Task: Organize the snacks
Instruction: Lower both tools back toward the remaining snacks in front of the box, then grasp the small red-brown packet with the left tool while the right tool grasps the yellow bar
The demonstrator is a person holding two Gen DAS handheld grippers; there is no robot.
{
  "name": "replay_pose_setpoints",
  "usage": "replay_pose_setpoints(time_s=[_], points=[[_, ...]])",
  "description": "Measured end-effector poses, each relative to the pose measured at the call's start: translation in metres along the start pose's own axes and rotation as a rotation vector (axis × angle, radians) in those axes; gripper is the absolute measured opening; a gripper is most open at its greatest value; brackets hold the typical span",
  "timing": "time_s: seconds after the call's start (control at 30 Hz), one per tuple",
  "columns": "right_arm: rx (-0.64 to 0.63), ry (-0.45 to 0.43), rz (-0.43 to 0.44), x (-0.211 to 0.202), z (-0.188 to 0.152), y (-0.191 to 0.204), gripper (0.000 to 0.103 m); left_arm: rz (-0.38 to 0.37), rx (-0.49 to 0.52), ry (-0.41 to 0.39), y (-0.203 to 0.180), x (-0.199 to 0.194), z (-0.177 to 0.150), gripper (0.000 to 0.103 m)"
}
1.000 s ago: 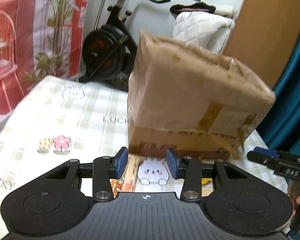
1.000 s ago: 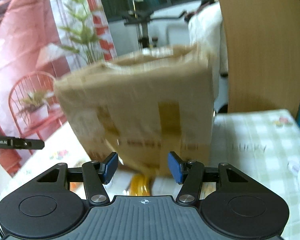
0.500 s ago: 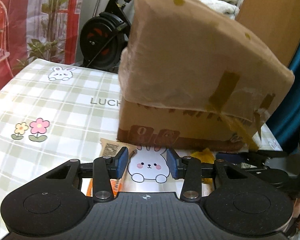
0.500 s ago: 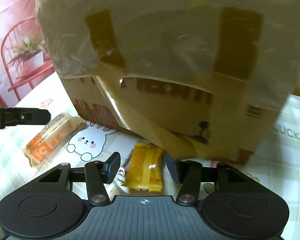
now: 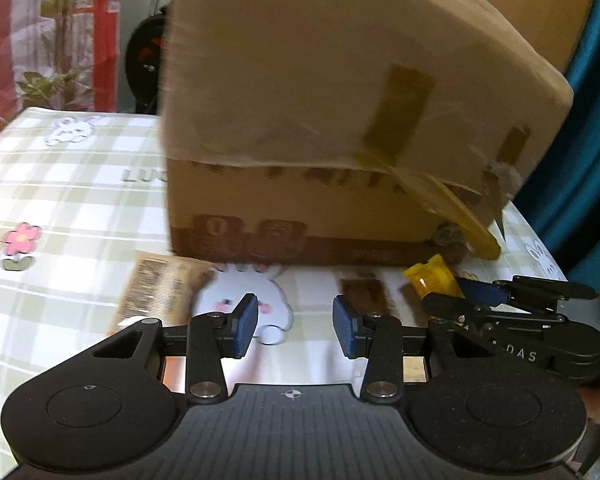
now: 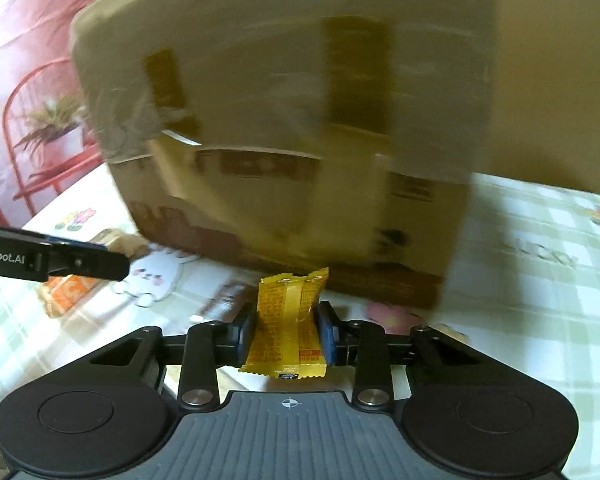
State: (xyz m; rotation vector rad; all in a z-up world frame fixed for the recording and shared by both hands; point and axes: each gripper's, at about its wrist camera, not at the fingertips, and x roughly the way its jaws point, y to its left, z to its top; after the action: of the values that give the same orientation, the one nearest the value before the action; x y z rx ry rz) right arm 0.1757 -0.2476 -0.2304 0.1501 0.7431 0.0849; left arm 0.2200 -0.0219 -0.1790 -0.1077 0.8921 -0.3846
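**Two grippers at the foot of a box, one clamped on a snack**

Two grippers work low over a checked tablecloth printed with rabbits and flowers. Right gripper: its blue pads press on both sides of a yellow packet, which stands between them with its crimped top edge pointing toward the box and its lower end hanging just over the gripper body. The jaws are nearly together, with only the packet's width between them. In the left wrist view the same packet shows as a yellow corner at the right, just in front of the box's torn corner, with the right gripper's dark fingers around it.

Left gripper: jaws partly apart, nothing between the pads; the gap shows only a rabbit print on the cloth. In the right wrist view its finger reaches in from the left edge.

Box: brown cardboard, taped, with a loose strip of yellow-brown tape hanging off its right corner; it stands on the cloth just beyond both grippers and fills most of each view.

Other snacks: a tan bar, label side up, lies on the cloth left of the left gripper, near the box's lower left corner; in the right wrist view its orange face shows under the left finger. A dark brown wrapper lies between the two grippers, blurred.
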Motion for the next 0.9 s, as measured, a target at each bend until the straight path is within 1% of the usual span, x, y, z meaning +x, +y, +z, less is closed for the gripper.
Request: replay_pose_setpoints(time_s=[0.17,0.3,0.4,0.5,0.67,0.73,0.8,0.9], points=[[0.057,-0.034,-0.052,-0.006,-0.017,-0.027,0.03,-0.024,0.026,0.026,-0.023,0.019,-0.001,0.044],[0.08,-0.066,-0.061,-0.009,-0.026,-0.036,0.03,-0.025,0.048,0.038,-0.039,0.033,0.001,0.047],[0.068,-0.088,-0.063,-0.01,-0.027,-0.036,0.03,-0.005,0.059,0.039,-0.048,0.041,0.003,0.054],[0.064,-0.088,-0.057,-0.01,-0.031,-0.036,0.03,0.011,0.056,0.04,-0.052,0.047,0.004,0.056],[0.074,-0.104,-0.041,-0.016,-0.033,-0.04,0.03,0.05,0.08,0.064,-0.062,0.063,0.004,0.058],[0.077,-0.109,-0.034,-0.013,-0.033,-0.038,0.03,0.062,0.086,0.06,-0.066,0.066,0.004,0.061],[0.079,-0.113,-0.029,-0.013,-0.033,-0.039,0.03,0.072,0.099,0.059,-0.069,0.069,0.005,0.064],[0.078,-0.118,-0.02,-0.014,-0.034,-0.039,0.03,0.1,0.134,0.057,-0.08,0.073,0.003,0.064]])
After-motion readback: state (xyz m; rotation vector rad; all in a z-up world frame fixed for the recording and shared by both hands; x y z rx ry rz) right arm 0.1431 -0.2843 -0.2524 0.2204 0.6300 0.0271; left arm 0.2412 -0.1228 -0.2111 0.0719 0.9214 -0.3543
